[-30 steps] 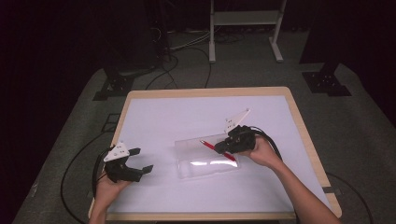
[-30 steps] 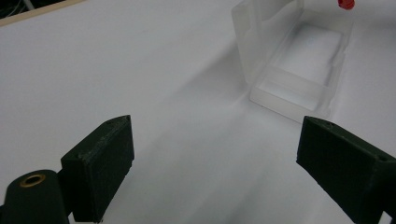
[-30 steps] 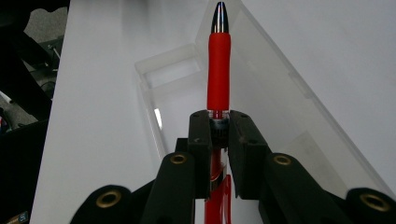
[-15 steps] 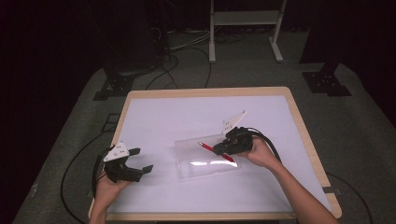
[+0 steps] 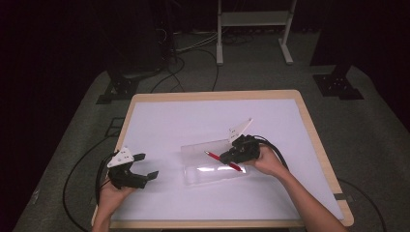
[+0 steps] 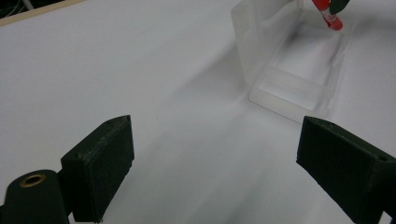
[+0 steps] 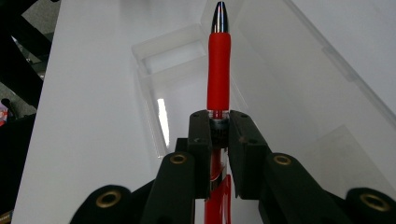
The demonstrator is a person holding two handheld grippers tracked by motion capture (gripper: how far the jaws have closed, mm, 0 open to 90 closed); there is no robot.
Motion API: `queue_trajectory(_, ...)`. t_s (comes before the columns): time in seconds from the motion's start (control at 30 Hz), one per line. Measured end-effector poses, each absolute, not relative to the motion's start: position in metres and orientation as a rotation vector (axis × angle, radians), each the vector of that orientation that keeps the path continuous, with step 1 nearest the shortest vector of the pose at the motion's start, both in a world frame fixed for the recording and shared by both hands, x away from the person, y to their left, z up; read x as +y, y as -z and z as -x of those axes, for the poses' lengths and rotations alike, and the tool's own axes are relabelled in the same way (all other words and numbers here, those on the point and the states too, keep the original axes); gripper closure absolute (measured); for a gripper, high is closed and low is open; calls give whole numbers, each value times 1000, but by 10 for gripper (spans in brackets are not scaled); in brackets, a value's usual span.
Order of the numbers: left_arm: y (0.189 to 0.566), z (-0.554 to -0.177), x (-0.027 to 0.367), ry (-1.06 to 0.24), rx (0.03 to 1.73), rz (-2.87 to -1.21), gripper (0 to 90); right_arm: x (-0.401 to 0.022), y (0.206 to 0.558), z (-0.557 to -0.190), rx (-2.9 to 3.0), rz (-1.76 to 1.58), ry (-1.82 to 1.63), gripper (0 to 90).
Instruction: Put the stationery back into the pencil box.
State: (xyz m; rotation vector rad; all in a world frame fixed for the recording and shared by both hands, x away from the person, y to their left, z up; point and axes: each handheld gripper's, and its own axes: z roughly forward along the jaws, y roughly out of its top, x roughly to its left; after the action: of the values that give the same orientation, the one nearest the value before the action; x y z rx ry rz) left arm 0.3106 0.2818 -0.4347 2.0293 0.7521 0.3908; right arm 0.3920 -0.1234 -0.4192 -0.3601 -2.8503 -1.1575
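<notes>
My right gripper point(image 5: 226, 158) has its fingers point(image 7: 201, 140) clamped on a red pen point(image 7: 219, 60), gripping it around the middle of the barrel. The pen's red grip and dark metal tip point away from me toward twelve o'clock in the right gripper view; in the high view the pen point(image 5: 213, 156) runs from ten o'clock to four o'clock, its tip end out over the clear plastic case point(image 5: 212, 164). The case lies open on the white worktop point(image 5: 193, 121), a little right of the middle, its lid standing up along the far side. The pen hangs above the case's tray; I cannot tell whether it touches the plastic.

My left gripper point(image 5: 138, 166) sits well apart, at about eight o'clock on the worktop near the front-left corner. Its fingers point(image 6: 100, 168) are spread wide with nothing between them, aimed toward the case point(image 6: 292, 70).
</notes>
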Motion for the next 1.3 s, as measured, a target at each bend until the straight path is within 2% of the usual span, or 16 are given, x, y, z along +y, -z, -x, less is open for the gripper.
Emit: queue_trajectory(1.3,435,-310,281,-384,749,-2031,105,-116,443,-389,-2852,365,1076,787)
